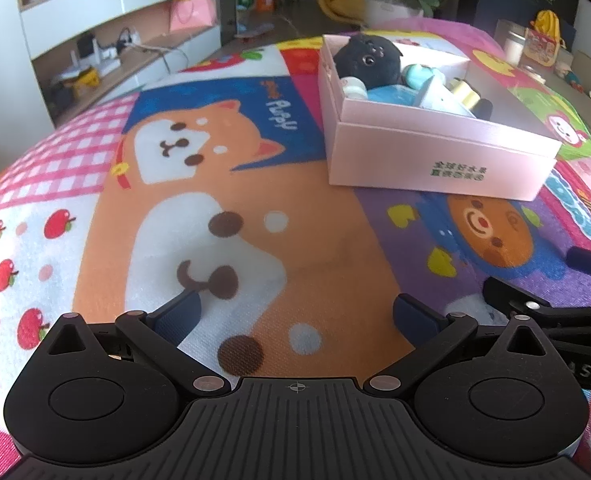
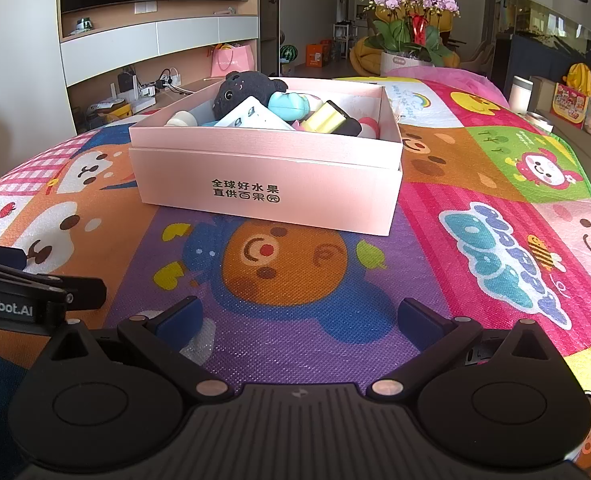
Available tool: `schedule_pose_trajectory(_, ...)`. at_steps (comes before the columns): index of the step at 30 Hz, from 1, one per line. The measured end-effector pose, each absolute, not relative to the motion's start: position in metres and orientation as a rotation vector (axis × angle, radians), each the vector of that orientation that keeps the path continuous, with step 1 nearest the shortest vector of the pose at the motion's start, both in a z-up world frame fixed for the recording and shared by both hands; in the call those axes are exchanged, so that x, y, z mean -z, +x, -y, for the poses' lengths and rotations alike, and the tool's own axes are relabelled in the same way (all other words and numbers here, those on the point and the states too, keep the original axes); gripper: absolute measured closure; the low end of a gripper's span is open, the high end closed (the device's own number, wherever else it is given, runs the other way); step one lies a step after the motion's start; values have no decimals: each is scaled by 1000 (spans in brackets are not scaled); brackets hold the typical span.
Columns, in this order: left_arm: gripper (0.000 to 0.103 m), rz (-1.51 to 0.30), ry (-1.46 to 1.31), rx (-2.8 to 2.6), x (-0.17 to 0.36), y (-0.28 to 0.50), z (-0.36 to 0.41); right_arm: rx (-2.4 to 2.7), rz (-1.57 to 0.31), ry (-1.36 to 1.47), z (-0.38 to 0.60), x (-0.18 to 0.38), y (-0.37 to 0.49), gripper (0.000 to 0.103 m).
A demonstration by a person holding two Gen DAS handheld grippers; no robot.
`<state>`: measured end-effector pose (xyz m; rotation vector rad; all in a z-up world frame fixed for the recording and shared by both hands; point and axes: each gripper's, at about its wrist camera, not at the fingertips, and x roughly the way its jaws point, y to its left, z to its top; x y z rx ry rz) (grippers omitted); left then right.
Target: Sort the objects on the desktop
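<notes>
A pink cardboard box (image 2: 267,176) (image 1: 435,160) stands on the cartoon play mat (image 2: 475,200) (image 1: 223,184). It holds a black plush toy (image 2: 241,90) (image 1: 369,62), a white power strip (image 2: 251,118), a light-blue toy (image 2: 291,104) (image 1: 395,92), a yellow-and-black item (image 2: 329,118) (image 1: 469,94) and other small things. My right gripper (image 2: 299,316) is open and empty, low over the mat in front of the box. My left gripper (image 1: 297,314) is open too, nothing between its fingers, left of the box. Each gripper shows at the edge of the other's view.
A white shelf unit (image 2: 135,52) with cables and a pink bag (image 2: 233,60) lines the far left wall under a TV. A potted orchid (image 2: 411,28) stands beyond the mat. A white cup (image 2: 521,94) and a yellow toy (image 2: 579,80) sit at the right.
</notes>
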<state>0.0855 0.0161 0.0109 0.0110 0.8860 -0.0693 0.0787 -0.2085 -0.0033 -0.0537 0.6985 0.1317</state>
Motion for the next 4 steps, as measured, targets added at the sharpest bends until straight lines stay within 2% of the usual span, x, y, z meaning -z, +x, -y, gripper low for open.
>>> schedule_pose_trajectory(4, 0, -878, 19, 67, -10, 85, -15, -132, -698, -53, 209, 3, 78, 0)
